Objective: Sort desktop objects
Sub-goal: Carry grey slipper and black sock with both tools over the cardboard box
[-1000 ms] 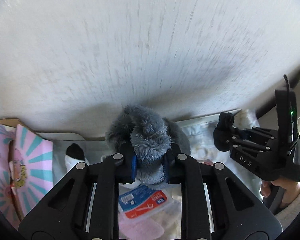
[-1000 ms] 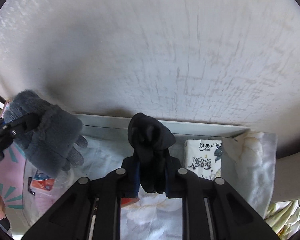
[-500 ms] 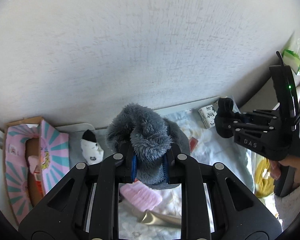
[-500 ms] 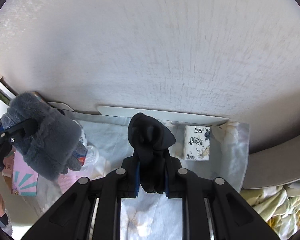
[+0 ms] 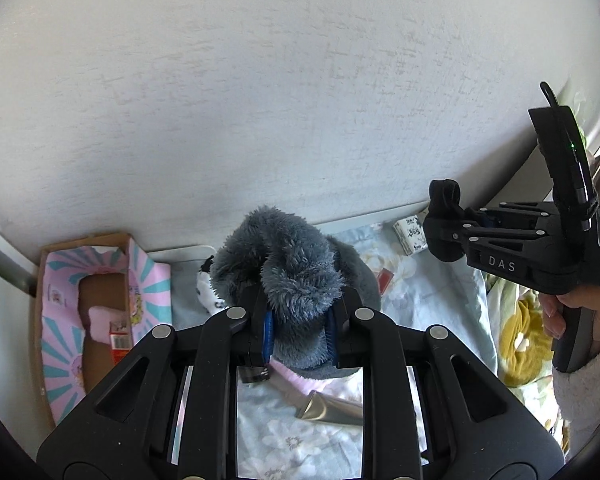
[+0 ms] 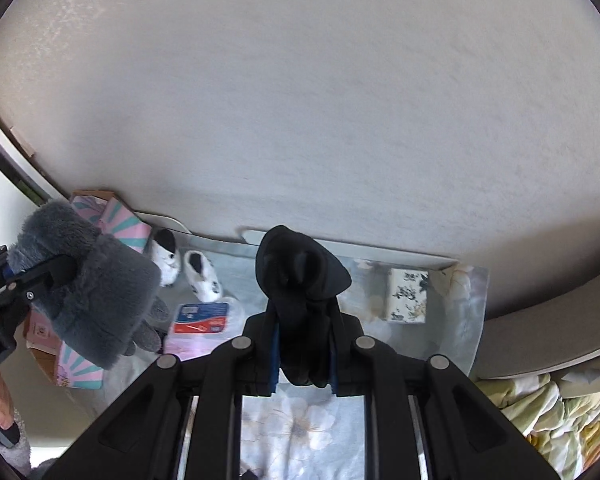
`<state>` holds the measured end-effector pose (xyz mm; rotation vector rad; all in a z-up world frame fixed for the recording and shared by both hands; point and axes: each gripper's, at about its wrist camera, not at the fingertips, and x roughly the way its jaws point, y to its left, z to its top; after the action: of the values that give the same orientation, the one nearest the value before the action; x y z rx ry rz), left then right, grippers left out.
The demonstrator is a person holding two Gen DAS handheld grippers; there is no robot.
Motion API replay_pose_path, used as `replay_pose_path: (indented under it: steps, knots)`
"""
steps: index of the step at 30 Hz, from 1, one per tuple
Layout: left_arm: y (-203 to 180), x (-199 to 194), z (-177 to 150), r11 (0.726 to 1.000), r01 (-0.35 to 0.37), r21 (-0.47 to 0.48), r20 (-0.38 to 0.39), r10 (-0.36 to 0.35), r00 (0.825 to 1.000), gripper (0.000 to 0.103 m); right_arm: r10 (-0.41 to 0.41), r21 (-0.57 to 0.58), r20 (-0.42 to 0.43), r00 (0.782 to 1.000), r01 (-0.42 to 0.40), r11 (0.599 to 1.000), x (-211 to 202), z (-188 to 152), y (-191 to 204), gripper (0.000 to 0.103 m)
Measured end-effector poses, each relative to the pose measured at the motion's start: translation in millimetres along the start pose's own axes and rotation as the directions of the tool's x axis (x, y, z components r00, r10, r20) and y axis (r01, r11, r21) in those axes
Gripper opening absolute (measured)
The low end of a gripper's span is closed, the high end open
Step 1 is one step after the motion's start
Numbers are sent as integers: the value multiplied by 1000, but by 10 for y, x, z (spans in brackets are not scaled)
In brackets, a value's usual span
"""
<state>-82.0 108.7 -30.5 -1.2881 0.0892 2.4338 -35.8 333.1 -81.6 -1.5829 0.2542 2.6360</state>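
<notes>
My left gripper (image 5: 299,332) is shut on a fluffy grey glove (image 5: 288,276) and holds it in the air above the flowered cloth (image 5: 432,300); the glove also shows in the right wrist view (image 6: 96,300). My right gripper (image 6: 303,356) is shut on a black sock (image 6: 300,280), held above the cloth (image 6: 300,432); the right gripper shows in the left wrist view (image 5: 444,224) at the right, level with the glove. A pink and teal cardboard box (image 5: 84,312) stands open at the left by the wall.
On the cloth lie two white and black socks (image 6: 202,276), a red and blue packet (image 6: 200,318), a tissue pack (image 6: 406,296), a pink item (image 5: 296,378) and a silver tube (image 5: 332,410). The white wall (image 5: 300,100) is close behind. A yellow-green blanket (image 6: 540,412) lies right.
Both grippers have risen and drawn back from the wall with their items held; more of the cloth, the box and the two socks has come into view.
</notes>
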Motion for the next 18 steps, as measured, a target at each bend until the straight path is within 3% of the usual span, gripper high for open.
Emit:
replay_pose_path:
  steps: [4,18]
  knots:
    - [102,-128,-12,1000,-14,-17,19,14,1000,17,14,-29,-6,1000,-14,999,33,51,89,17]
    - [924,-576,-223,977,-117,-180,43,127,991,17,80,-199,-18,997,-82,977,157,440,1010,17]
